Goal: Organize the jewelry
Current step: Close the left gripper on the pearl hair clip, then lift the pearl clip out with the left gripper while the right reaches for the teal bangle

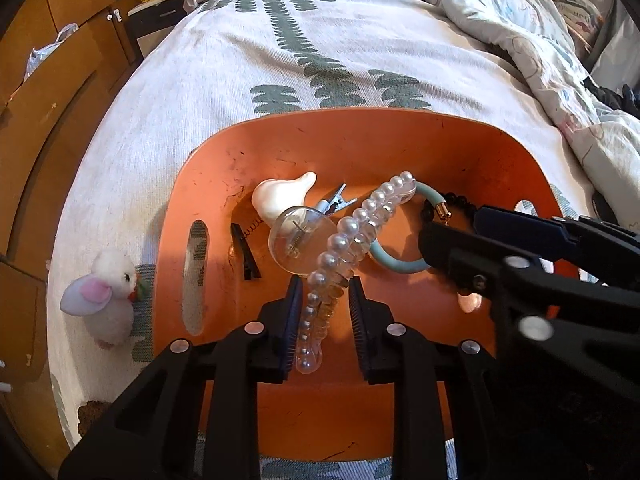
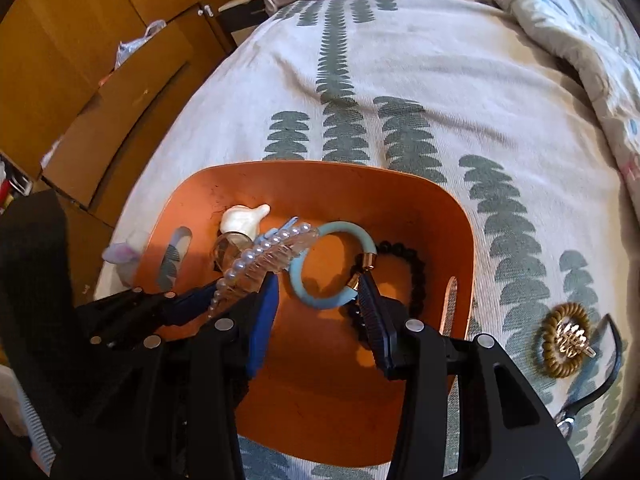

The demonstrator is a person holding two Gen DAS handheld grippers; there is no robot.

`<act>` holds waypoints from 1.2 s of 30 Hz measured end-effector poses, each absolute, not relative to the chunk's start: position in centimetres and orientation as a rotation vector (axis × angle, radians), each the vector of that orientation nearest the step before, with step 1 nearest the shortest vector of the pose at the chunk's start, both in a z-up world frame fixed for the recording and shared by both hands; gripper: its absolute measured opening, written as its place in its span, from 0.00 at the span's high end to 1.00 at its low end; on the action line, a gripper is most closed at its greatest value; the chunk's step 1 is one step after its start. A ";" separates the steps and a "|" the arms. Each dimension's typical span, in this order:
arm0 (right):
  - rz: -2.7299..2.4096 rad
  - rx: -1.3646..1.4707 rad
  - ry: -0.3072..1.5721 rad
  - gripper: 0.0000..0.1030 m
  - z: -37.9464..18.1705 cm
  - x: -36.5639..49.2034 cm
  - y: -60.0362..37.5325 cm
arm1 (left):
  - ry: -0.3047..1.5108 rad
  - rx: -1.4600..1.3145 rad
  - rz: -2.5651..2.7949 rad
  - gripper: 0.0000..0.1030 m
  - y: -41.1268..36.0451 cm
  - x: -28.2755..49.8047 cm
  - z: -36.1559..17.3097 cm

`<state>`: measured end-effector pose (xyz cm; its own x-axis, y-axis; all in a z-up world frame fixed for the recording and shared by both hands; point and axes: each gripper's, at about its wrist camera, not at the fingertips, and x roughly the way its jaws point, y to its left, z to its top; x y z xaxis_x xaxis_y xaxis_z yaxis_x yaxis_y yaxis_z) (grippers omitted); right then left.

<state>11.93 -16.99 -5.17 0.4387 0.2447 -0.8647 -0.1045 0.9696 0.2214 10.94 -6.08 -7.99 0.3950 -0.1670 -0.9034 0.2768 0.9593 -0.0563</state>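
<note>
An orange tray (image 1: 360,120) lies on the bed and holds the jewelry. My left gripper (image 1: 325,282) is shut on a long pearl hair clip (image 1: 348,232), which slants up and away from the pads. The clip's clear lower end hangs just above the tray floor. In the right wrist view the same pearl hair clip (image 2: 260,256) runs into the left gripper from the upper right. My right gripper (image 2: 318,284) is open over the tray (image 2: 320,172), its fingers either side of the lower arc of a light-blue bracelet (image 2: 316,300). A black bead bracelet (image 2: 416,276) curves behind the right finger.
Also in the tray are a cream clip (image 1: 280,198), a clear round clip (image 1: 296,240), a small blue clip (image 1: 334,202) and a black hairpin (image 1: 245,252). A plush bunny (image 1: 108,292) sits left of the tray. A gold spiral hair tie (image 2: 566,340) lies on the bedspread at the right.
</note>
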 end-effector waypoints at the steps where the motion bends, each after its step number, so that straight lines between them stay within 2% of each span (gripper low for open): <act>1: 0.218 0.137 1.094 0.57 -5.2 12.0 -17.0 | 1.129 0.101 -0.285 0.76 -5.9 10.9 -7.9; 9: 0.234 0.072 1.096 0.56 -5.3 12.3 -17.2 | 1.112 0.045 -0.308 0.80 -5.1 10.6 -6.9; 13: 0.255 0.039 1.088 0.56 -5.1 12.3 -16.6 | 1.098 0.043 -0.318 0.89 -4.9 9.9 -6.2; 23: 0.266 0.032 1.118 0.56 -5.3 12.5 -16.6 | 1.053 0.035 -0.305 0.89 -3.7 9.6 -4.2; 36: 0.161 -0.184 1.129 0.55 -6.7 12.4 -13.8 | 0.984 -0.029 -0.256 0.90 -1.0 10.0 -1.4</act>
<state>12.38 -13.84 -6.74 0.4186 0.0344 -0.9075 -0.2201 0.9733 -0.0646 10.02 -0.99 -1.44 0.5262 -0.2270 -0.8195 0.2008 0.9696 -0.1397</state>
